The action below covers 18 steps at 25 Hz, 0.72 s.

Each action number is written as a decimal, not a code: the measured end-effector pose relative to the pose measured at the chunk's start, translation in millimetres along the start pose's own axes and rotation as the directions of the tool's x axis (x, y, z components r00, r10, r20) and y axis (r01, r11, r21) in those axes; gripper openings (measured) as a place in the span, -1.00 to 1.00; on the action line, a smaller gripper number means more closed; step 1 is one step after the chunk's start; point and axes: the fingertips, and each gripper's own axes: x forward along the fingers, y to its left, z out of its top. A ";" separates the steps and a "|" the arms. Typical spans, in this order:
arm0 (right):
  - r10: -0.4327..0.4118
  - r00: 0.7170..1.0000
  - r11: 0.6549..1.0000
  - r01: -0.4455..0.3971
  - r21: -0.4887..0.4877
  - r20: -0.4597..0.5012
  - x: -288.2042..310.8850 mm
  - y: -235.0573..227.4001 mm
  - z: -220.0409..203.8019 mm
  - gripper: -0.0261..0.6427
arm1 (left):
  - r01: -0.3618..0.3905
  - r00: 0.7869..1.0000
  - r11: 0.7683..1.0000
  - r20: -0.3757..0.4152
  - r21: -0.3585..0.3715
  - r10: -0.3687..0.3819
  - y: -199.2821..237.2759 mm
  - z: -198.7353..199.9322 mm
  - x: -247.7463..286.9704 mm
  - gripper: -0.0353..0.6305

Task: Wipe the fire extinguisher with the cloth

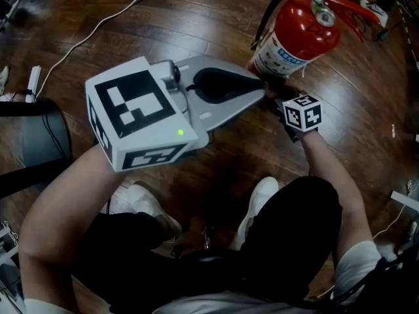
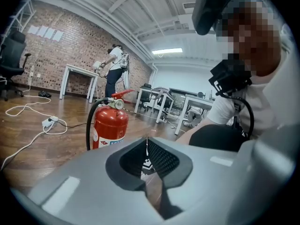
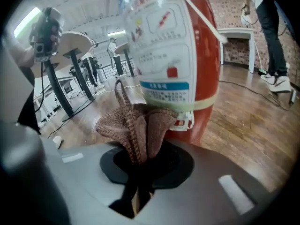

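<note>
Right hand-held gripper (image 3: 137, 165), clamped on the bunched brown knitted cloth (image 3: 133, 125), sits at the lower label of the upright red metal fire extinguisher (image 1: 298, 38), upper right in head view; I judge the stroke runs upward; left hand-held gripper (image 1: 262, 89) closed, empty, alongside.

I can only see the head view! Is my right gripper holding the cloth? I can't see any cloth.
Observer: Yes. The right gripper view shows the right gripper with its fingers shut on a bunched brown cloth.
Operator: Is it touching the fire extinguisher?
Observer: The cloth sits right at the bottom edge of the fire extinguisher's white label. I can't confirm real contact.
Operator: Is anyone else in the room?
Observer: Yes. The left gripper view shows a person standing at a white table by the brick wall.
</note>
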 end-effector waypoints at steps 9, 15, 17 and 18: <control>0.063 0.970 0.992 -0.035 -0.122 0.234 -106.4 73.3 115.4 -0.73 | 0.012 0.999 1.000 0.043 -0.018 -0.011 -0.5 6.5 -8.5 -0.87; 0.012 0.903 0.980 0.074 -0.184 0.430 -174.1 99.9 217.3 -0.74 | 0.045 0.997 0.999 0.054 0.013 -0.046 -16.4 11.8 -12.0 -0.87; -0.026 0.888 0.981 0.112 -0.161 0.459 -175.9 93.4 230.8 -0.74 | 0.046 0.998 0.999 0.053 0.019 -0.046 -19.1 11.2 -14.2 -0.87; -0.044 0.884 0.982 0.124 -0.144 0.466 -173.1 88.3 232.9 -0.74 | 0.045 0.998 0.999 0.051 0.023 -0.046 -20.0 10.4 -15.4 -0.87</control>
